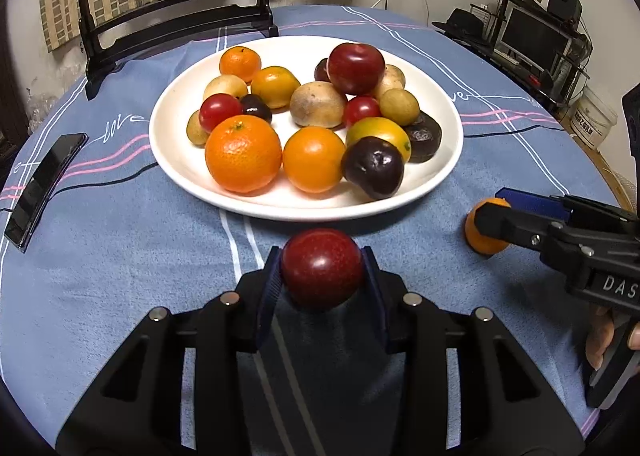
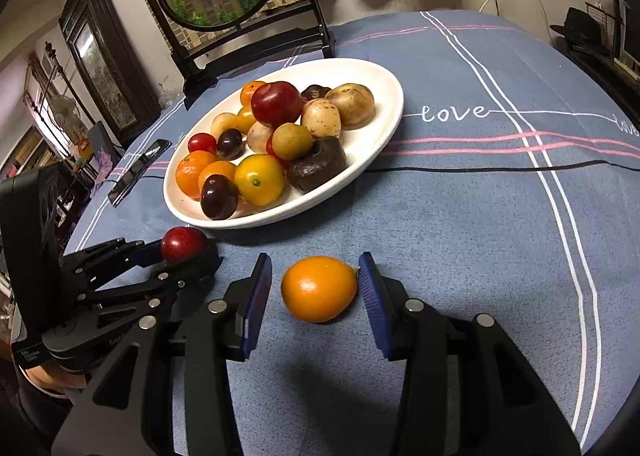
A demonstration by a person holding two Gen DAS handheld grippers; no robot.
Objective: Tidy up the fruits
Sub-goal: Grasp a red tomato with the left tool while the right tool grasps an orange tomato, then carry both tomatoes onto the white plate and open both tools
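Observation:
A dark red plum (image 1: 322,268) sits just in front of the white plate (image 1: 188,172), and my left gripper (image 1: 322,262) is shut on it, both blue pads pressing its sides. In the right wrist view the same plum (image 2: 182,244) shows in the left gripper (image 2: 188,252) at the left. A small orange fruit (image 2: 318,290) rests on the blue cloth between the pads of my right gripper (image 2: 316,280), which is open, with a gap at the left pad. The plate (image 2: 384,96) holds several oranges, plums, tomatoes and brown fruits.
A black phone (image 1: 40,186) lies left of the plate. Behind the plate stands a dark framed round screen (image 1: 172,8). A black cable (image 2: 480,168) runs across the cloth to the right. Shelves and a monitor (image 1: 532,36) stand beyond the table's right edge.

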